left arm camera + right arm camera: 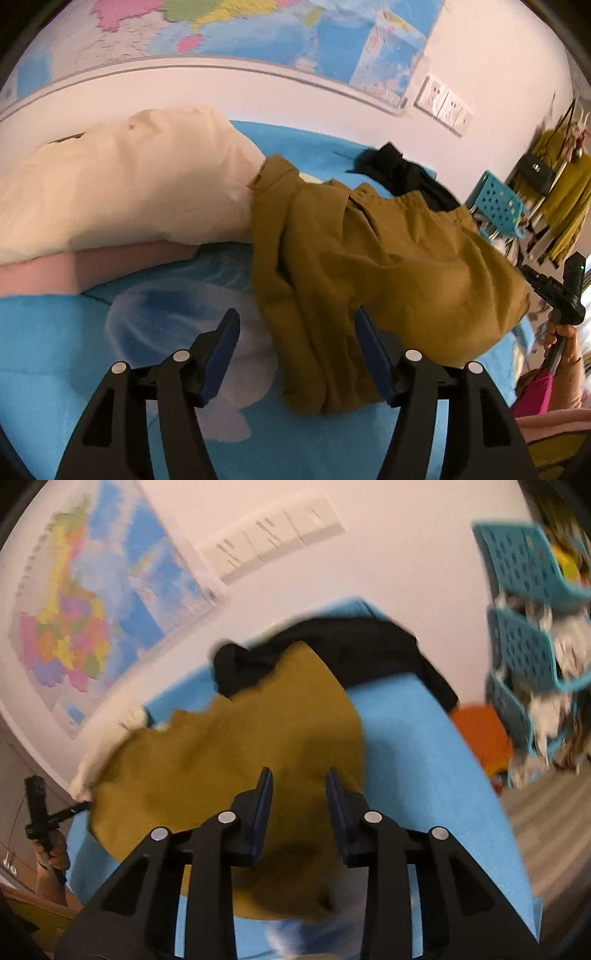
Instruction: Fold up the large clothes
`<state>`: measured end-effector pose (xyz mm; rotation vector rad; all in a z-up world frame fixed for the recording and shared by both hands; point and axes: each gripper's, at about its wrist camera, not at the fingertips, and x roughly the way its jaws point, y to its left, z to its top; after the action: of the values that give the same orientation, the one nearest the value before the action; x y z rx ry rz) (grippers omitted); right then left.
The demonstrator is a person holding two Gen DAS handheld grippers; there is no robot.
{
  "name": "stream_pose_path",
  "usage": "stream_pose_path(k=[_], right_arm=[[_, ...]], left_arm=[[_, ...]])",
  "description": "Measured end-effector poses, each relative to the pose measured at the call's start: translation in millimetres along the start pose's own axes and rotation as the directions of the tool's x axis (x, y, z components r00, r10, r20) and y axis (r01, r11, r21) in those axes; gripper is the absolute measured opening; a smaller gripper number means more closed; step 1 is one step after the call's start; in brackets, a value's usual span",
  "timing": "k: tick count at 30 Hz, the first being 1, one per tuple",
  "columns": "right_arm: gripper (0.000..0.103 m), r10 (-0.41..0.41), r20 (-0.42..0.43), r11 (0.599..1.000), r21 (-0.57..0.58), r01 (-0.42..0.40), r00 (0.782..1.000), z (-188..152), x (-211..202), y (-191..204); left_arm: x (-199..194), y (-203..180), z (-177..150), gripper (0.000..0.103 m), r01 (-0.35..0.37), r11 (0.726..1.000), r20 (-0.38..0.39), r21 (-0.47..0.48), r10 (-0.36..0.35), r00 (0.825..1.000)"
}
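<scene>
A mustard-brown garment [369, 266] lies crumpled on a blue bed sheet [48, 339]. It also shows in the right wrist view [236, 760], blurred. My left gripper [295, 332] is open above the sheet, with the garment's near edge between its blue pads; nothing is gripped. My right gripper [298, 790] is open just above the garment, empty. The right gripper also shows at the far right of the left wrist view [561, 291], held in a hand. The left gripper's handle shows at the left edge of the right wrist view [38, 812].
A cream pillow [122, 184] on a pink one [88, 266] lies at the left. A black garment [406, 173] lies behind the brown one, near the wall. Teal baskets [524, 598] stand past the bed's right side. A map [258, 29] hangs on the wall.
</scene>
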<state>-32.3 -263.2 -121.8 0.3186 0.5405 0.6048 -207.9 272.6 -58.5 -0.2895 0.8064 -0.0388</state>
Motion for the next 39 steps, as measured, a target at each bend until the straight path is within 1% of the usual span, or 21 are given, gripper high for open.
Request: stream_pose_path(k=[4, 5, 8, 9, 10, 12, 15, 18, 20, 21, 23, 24, 25, 26, 28, 29, 32, 34, 36, 38, 39], right_arm=[[0.044, 0.112, 0.0, 0.984, -0.142, -0.111, 0.994, 3.7, -1.4, 51.9], [0.046, 0.163, -0.026, 0.97, -0.181, -0.165, 0.986, 1.4, 5.4, 70.4], [0.05, 0.238, -0.126, 0.93, -0.258, -0.264, 0.963, -9.5, 31.4, 109.3], [0.05, 0.242, -0.152, 0.92, -0.279, -0.276, 0.958, -14.1, 38.5, 118.9], [0.05, 0.244, -0.195, 0.906, -0.305, -0.295, 0.95, -21.6, 51.6, 131.4], [0.05, 0.249, -0.252, 0.89, -0.321, -0.324, 0.935, -32.2, 69.0, 146.3], [0.05, 0.236, -0.304, 0.87, -0.358, -0.34, 0.923, -45.7, 84.5, 161.3], [0.049, 0.239, -0.317, 0.869, -0.352, -0.348, 0.918, -49.1, 88.1, 161.7], [0.05, 0.241, -0.319, 0.868, -0.353, -0.35, 0.917, -49.4, 88.9, 162.7], [0.05, 0.241, -0.318, 0.868, -0.352, -0.351, 0.917, -48.8, 89.7, 163.5], [0.052, 0.244, -0.318, 0.864, -0.357, -0.354, 0.916, -50.4, 89.7, 168.1], [0.052, 0.245, -0.318, 0.86, -0.365, -0.357, 0.916, -52.2, 89.0, 172.0], [0.052, 0.249, -0.322, 0.854, -0.373, -0.364, 0.914, -53.7, 91.0, 177.0], [0.052, 0.254, -0.325, 0.842, -0.388, -0.374, 0.911, -54.8, 91.0, 183.5], [0.052, 0.26, -0.337, 0.816, -0.425, -0.392, 0.905, -58.1, 92.9, 199.2], [0.052, 0.261, -0.342, 0.803, -0.442, -0.399, 0.903, -60.2, 94.2, 206.7], [0.052, 0.271, -0.365, 0.75, -0.5, -0.433, 0.891, -68.4, 103.0, 236.4], [0.052, 0.27, -0.385, 0.716, -0.533, -0.451, 0.883, -74.5, 110.4, 253.9], [0.052, 0.249, -0.402, 0.658, -0.597, -0.459, 0.881, -87.2, 121.6, 278.5], [0.048, 0.216, -0.417, 0.612, -0.647, -0.455, 0.883, -99.1, 133.1, 292.8], [0.032, 0.177, -0.408, 0.587, -0.687, -0.428, 0.896, -105.9, 140.2, 298.0]], left_arm=[[-9.7, 7.2, -7.9, 0.058, 0.005, 1.0, 0.003, -0.011, -0.005, 1.0], [-9.1, 7.3, -10.2, 0.055, 0.008, 1.0, -0.005, -0.008, -0.008, 1.0], [-3.5, -0.2, -19.7, 0.053, 0.017, 0.999, -0.032, 0.031, -0.016, 0.999], [-1.0, -2.8, -21.2, 0.049, 0.011, 0.999, -0.036, 0.046, -0.009, 0.999], [2.2, -4.9, -22.6, 0.034, 0.005, 0.998, -0.044, 0.055, -0.003, 0.999], [10.7, -4.5, -24.7, 0.019, 0.02, 0.998, -0.073, 0.053, -0.016, 0.997], [3.6, -1.0, -23.3, 0.003, 0.06, 0.998, -0.049, 0.033, -0.058, 0.997], [-16.1, 19.5, -19.9, 0.001, 0.075, 0.997, 0.003, -0.027, -0.075, 0.997], [-18.6, 21.5, -20.1, 0.001, 0.073, 0.997, -0.012, -0.013, -0.073, 0.997], [-17.7, 18.4, -21.2, 0.001, 0.098, 0.995, -0.03, -0.002, -0.098, 0.995], [-17.3, 9.5, -23.7, 0.014, 0.116, 0.993, -0.036, 0.028, -0.115, 0.993], [-16.9, 3.4, -25.0, 0.034, 0.107, 0.993, -0.029, 0.055, -0.106, 0.994], [-15.6, -1.2, -26.0, 0.047, 0.081, 0.994, -0.021, 0.078, -0.08, 0.997], [-12.9, -5.2, -26.9, 0.045, 0.051, 0.994, -0.017, 0.099, -0.05, 0.999], [1.2, -6.0, -28.0, 0.027, 0.025, 0.995, -0.064, 0.096, -0.018, 0.998], [6.1, -3.8, -27.9, 0.025, 0.035, 0.996, -0.082, 0.081, -0.028, 0.996], [9.0, -2.7, -28.3, 0.01, 0.08, 0.995, -0.073, 0.06, -0.075, 0.994], [6.6, -2.7, -29.2, 0.008, 0.084, 0.995, -0.065, 0.062, -0.08, 0.995], [3.2, 2.9, -29.8, 0.005, 0.113, 0.993, -0.062, 0.037, -0.111, 0.992], [-0.9, 11.7, -29.3, 0.003, 0.135, 0.991, -0.053, 0.006, -0.135, 0.989], [-2.4, 14.4, -29.3, 0.003, 0.134, 0.991, -0.051, 0.003, -0.133, 0.99]])
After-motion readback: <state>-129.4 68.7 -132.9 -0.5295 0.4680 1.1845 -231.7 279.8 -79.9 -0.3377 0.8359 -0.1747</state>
